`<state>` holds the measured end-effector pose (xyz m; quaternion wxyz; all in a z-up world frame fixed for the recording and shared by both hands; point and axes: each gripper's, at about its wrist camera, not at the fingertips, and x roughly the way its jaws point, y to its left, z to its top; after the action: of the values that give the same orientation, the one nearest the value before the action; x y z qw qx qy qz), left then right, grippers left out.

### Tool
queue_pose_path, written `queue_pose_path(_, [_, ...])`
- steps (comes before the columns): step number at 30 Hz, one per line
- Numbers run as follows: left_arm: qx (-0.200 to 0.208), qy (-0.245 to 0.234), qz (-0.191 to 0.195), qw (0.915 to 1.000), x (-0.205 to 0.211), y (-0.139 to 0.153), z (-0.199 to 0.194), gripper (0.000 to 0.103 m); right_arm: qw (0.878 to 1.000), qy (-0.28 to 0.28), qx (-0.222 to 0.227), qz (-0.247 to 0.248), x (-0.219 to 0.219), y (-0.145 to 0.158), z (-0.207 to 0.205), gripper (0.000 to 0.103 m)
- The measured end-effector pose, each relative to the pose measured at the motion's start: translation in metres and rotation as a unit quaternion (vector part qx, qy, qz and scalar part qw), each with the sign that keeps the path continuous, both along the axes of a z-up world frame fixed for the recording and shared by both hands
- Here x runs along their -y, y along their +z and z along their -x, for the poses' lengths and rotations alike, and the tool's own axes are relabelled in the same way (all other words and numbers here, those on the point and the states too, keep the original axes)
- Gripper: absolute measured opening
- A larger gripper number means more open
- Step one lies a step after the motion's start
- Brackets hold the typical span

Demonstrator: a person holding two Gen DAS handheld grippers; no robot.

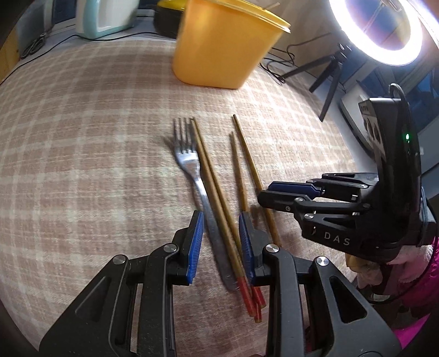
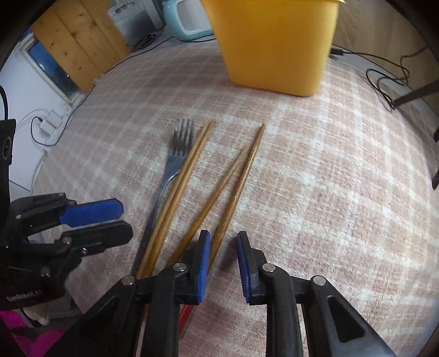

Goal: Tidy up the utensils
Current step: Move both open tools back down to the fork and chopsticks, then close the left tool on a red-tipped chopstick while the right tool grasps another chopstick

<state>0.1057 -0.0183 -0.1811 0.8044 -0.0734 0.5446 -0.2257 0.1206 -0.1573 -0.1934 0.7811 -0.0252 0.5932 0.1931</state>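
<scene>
Four wooden chopsticks (image 1: 216,192) with red ends lie on the checked pink-and-white cloth (image 1: 82,137) beside a metal fork (image 1: 192,170), tines and tips pointing toward the yellow tub (image 1: 219,46) standing further back on the cloth. Two sticks run tight along the fork; the other two (image 2: 233,181) splay off to the right. The left gripper (image 1: 221,233) sits low with its jaws apart, blue pads either side of the fork handle and the close pair, gripping nothing. The right gripper (image 2: 223,255) is also spread, its pads straddling the outermost stick, nothing clamped. A lit ring light (image 1: 381,30) on a tripod stands off the cloth's right edge, and a pale blue appliance (image 1: 107,16) sits behind
</scene>
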Motion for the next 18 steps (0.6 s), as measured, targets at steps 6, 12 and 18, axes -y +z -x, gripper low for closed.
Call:
queue_pose_path(6, [-0.005,-0.025,-0.022,0.9994,0.017,-0.009,-0.005,0.01,1.0,-0.024,-0.008,-0.007,0.02,0.002,-0.001,0.014])
queue_pose_path(12, [-0.013,-0.015,-0.04,0.999,0.021,-0.016,-0.012,0.004,0.999,-0.027,-0.012,-0.012,0.035,0.002,0.004,0.014])
queue_pose_path(18, [-0.002,-0.021,-0.07,0.9973,0.024,-0.016,-0.015,0.004,0.999,-0.026,-0.015,-0.016,0.033,0.001,0.004,0.014])
